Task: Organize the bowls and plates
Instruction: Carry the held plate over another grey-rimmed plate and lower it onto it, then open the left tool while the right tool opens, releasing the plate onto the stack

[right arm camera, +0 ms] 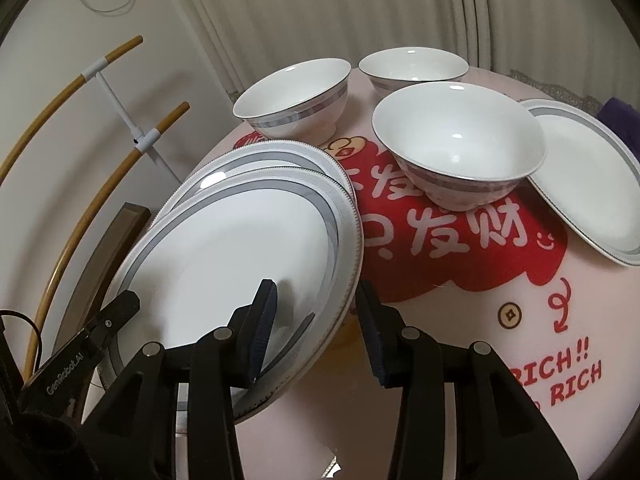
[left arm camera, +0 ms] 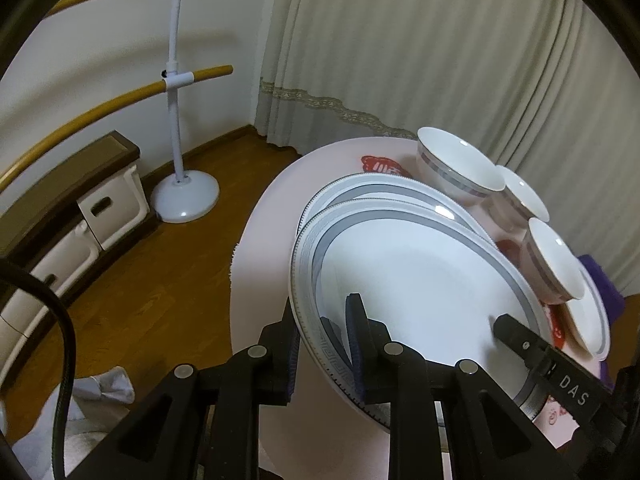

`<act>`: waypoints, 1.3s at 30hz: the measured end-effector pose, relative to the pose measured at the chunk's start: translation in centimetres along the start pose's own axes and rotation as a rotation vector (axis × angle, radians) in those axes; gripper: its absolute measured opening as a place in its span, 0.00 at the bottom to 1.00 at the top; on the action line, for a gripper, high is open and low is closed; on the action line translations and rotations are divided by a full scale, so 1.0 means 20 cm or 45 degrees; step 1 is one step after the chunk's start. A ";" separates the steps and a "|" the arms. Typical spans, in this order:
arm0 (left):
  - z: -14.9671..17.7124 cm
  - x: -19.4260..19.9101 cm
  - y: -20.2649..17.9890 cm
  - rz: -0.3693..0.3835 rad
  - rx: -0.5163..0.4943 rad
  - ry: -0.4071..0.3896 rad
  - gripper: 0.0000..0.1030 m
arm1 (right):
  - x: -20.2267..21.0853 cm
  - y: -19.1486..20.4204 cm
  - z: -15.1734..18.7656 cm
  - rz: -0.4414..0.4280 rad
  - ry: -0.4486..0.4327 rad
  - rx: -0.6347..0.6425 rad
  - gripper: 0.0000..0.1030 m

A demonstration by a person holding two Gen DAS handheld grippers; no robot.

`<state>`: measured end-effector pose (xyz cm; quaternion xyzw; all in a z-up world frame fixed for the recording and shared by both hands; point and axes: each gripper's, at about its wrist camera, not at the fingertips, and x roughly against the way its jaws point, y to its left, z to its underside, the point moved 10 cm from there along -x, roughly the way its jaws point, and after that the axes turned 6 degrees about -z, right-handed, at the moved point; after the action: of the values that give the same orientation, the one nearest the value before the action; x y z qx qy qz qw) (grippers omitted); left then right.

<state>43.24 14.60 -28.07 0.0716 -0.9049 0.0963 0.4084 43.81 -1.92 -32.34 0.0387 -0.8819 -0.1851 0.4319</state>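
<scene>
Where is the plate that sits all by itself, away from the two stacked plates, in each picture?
Left wrist view: the lone plate peeks out at the far right edge, behind the nearest bowl.
Right wrist view: the lone plate lies at the right, beside that same bowl.
Shared landmark: the stacked plates in front of both grippers.

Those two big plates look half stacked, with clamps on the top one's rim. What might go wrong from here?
The left gripper alone pinches the top plate; the right gripper stands open around its rim, so it may tip or slip. It sits off-centre on the lower plate and may slide. The nearest bowl stands close.
</scene>
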 end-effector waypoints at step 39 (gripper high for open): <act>-0.03 -0.19 -0.11 -0.155 -0.127 -0.032 0.26 | -0.15 -0.04 -0.08 -0.023 -0.018 0.014 0.42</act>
<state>46.66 12.87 -30.36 0.1072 -0.9076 0.0250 0.4052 46.84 -2.46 -33.95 0.0476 -0.8855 -0.1844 0.4238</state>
